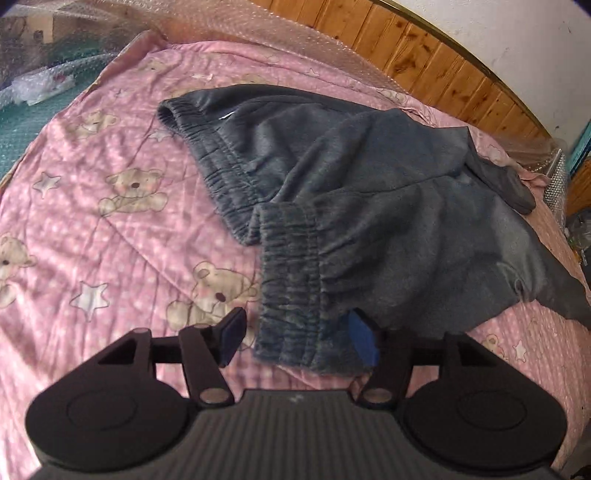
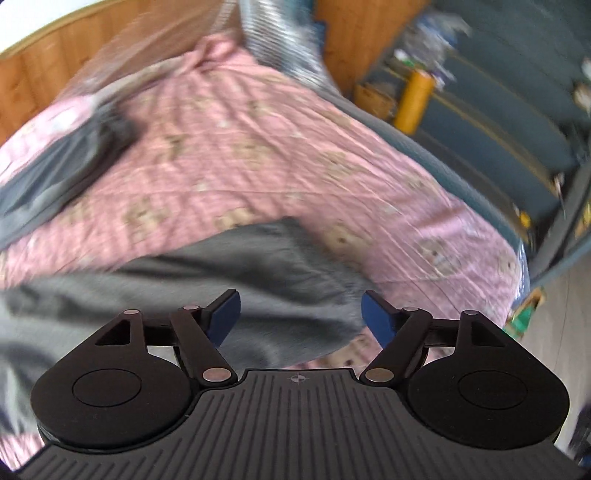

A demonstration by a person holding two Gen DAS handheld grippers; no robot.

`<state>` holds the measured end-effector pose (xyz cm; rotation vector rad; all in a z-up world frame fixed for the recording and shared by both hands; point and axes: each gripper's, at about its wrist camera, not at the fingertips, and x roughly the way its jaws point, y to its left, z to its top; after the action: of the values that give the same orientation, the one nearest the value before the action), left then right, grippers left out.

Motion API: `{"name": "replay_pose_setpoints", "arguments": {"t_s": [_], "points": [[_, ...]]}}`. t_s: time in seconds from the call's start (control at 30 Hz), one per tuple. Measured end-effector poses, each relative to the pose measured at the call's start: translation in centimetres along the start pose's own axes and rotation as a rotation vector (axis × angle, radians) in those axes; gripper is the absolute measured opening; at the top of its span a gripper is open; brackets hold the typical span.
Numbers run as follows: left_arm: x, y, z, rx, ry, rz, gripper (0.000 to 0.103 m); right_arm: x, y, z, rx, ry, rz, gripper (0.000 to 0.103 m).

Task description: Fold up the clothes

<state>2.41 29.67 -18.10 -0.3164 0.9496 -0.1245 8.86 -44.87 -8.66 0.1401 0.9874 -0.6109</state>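
A bed (image 1: 110, 206) covered by a pink quilt printed with teddy bears and stars fills both views. The left wrist view alone shows the wooden headboard (image 1: 436, 62) along the far edge and bubble wrap (image 1: 66, 33) heaped at the far left corner; the right wrist view, heavily blurred, alone shows the bed's other edge dropping toward dark furniture and a yellow cylinder (image 2: 415, 99) beside it.

The dark grey sweatpants (image 1: 369, 192) lie crumpled on the right half of the quilt in the left view, the elastic waistband (image 1: 207, 155) toward the far left and one ribbed cuff (image 1: 295, 280) folded back toward the camera. In the right view a grey leg (image 2: 258, 273) of the same garment stretches across the near quilt.

The left gripper (image 1: 299, 336) has its fingers spread wide, with the cuff's end lying between the blue pads, not pinched. The right gripper (image 2: 299, 317) is likewise spread, with the grey leg's end lying between and under its fingers.

Bare quilt lies open to the left of the waistband and beyond the leg in the right view.
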Motion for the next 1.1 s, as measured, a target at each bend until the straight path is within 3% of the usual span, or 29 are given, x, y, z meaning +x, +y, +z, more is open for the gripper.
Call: {"name": "replay_pose_setpoints", "arguments": {"t_s": [0.13, 0.33, 0.5, 0.63, 0.67, 0.77, 0.83, 0.87, 0.9, 0.93, 0.97, 1.1], "points": [[0.5, -1.0, 0.9, -0.026, -0.061, -0.030, 0.055, -3.7, 6.4, -0.7, -0.180, -0.077, 0.043, 0.079], [-2.4, -5.6, 2.3, 0.116, -0.196, -0.089, 0.059, -9.1, 19.7, -3.3, -0.523, -0.193, 0.220, 0.082], [-1.6, -8.9, 1.6, 0.246, -0.178, -0.107, 0.059, -16.0, 34.2, -8.6, -0.860, -0.214, 0.554, 0.082], [-0.7, -11.0, 0.4, 0.295, -0.185, -0.114, 0.059, -22.7, 45.0, -14.1, -1.118, -0.210, 0.816, 0.084], [-0.5, -11.4, 0.1, 0.300, -0.192, -0.114, 0.059, -23.5, 47.2, -15.4, -1.171, -0.194, 0.847, 0.085], [0.2, -12.6, -0.4, 0.313, -0.203, -0.117, 0.061, -23.1, 52.4, -19.0, -1.301, -0.113, 0.824, 0.084], [0.8, -13.4, -0.6, 0.320, -0.204, -0.122, 0.062, -22.8, 55.9, -21.4, -1.387, -0.058, 0.806, 0.074], [1.1, -13.7, -0.7, 0.321, -0.205, -0.117, 0.062, -22.7, 57.7, -22.6, -1.430, -0.030, 0.797, 0.060], [1.3, -13.9, -0.9, 0.324, -0.205, -0.110, 0.063, -22.1, 58.7, -23.4, -1.462, 0.011, 0.784, 0.037], [1.5, -14.0, -1.0, 0.327, -0.204, -0.103, 0.063, -21.0, 59.0, -23.7, -1.480, 0.056, 0.763, 0.024], [1.6, -14.0, -1.1, 0.330, -0.203, -0.096, 0.064, -20.3, 59.2, -23.9, -1.499, 0.066, 0.731, 0.002], [0.9, -12.9, -1.9, 0.349, -0.208, -0.080, 0.065, -19.9, 58.3, -22.0, -1.464, 0.015, 0.707, 0.000]]}}
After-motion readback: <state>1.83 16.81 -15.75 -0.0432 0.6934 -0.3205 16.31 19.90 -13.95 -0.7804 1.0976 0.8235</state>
